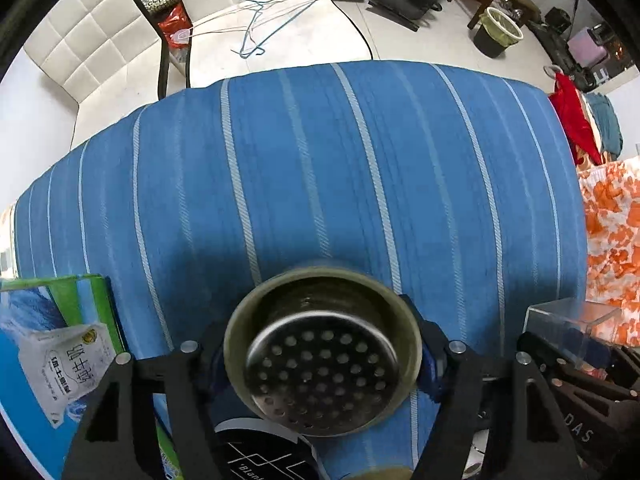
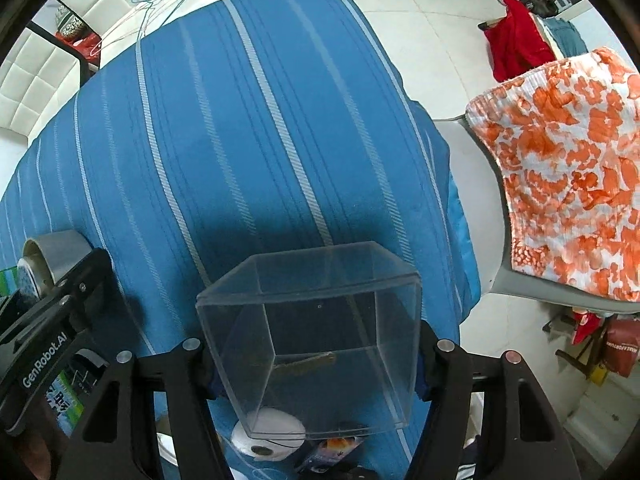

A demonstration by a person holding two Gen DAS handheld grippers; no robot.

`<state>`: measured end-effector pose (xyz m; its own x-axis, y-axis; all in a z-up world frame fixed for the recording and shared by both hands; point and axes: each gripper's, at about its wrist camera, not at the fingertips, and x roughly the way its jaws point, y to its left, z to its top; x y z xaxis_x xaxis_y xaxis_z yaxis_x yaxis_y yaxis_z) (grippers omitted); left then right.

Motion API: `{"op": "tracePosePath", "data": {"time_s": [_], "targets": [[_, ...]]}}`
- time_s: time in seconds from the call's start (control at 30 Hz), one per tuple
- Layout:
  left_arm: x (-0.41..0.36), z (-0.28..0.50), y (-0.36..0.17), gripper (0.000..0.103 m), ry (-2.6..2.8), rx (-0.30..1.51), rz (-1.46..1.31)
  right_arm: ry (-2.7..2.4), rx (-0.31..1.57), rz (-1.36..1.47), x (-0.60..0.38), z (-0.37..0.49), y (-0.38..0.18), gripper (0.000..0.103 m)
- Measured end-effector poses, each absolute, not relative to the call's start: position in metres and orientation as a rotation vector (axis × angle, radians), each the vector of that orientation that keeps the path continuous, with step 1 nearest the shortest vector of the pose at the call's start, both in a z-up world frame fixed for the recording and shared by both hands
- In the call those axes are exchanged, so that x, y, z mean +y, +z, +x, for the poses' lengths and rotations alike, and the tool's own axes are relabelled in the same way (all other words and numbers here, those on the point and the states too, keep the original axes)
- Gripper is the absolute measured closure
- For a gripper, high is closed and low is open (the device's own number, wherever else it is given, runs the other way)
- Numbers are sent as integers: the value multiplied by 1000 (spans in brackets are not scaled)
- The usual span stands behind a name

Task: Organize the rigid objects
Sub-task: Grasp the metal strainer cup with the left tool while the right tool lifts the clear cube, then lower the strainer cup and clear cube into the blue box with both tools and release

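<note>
Two grippers point down over a blue striped surface (image 1: pixel 320 160). Fingers of the left gripper (image 1: pixel 322 360) clamp a round metal cup (image 1: pixel 322 360) with a perforated strainer inside, its mouth facing the camera, axis upright, near the surface's near edge. Fingers of the right gripper (image 2: pixel 312 360) grip a clear plastic box (image 2: pixel 312 332) by its side walls, standing upright near the right edge.

Materials check: I am seeing mixed finishes.
I am noting a perforated, matt metal strainer (image 1: pixel 322 376), a clear glossy plastic box (image 2: pixel 316 336), and a ribbed woven striped cloth (image 1: pixel 320 168).
</note>
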<state>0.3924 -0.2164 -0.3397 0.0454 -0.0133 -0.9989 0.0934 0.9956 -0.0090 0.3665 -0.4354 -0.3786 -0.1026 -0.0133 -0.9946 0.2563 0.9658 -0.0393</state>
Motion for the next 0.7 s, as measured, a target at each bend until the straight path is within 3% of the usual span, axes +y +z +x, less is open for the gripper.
{"op": "tracePosePath", "data": {"time_s": [0.27,0.7], "targets": [[-210,359,-303,35,-76,1409,94,-187,1570,175,-415,353,-337,35],[-133,295,-180,35,-72,1195,11,-1,1373,177,-286,304,-210,35]]}}
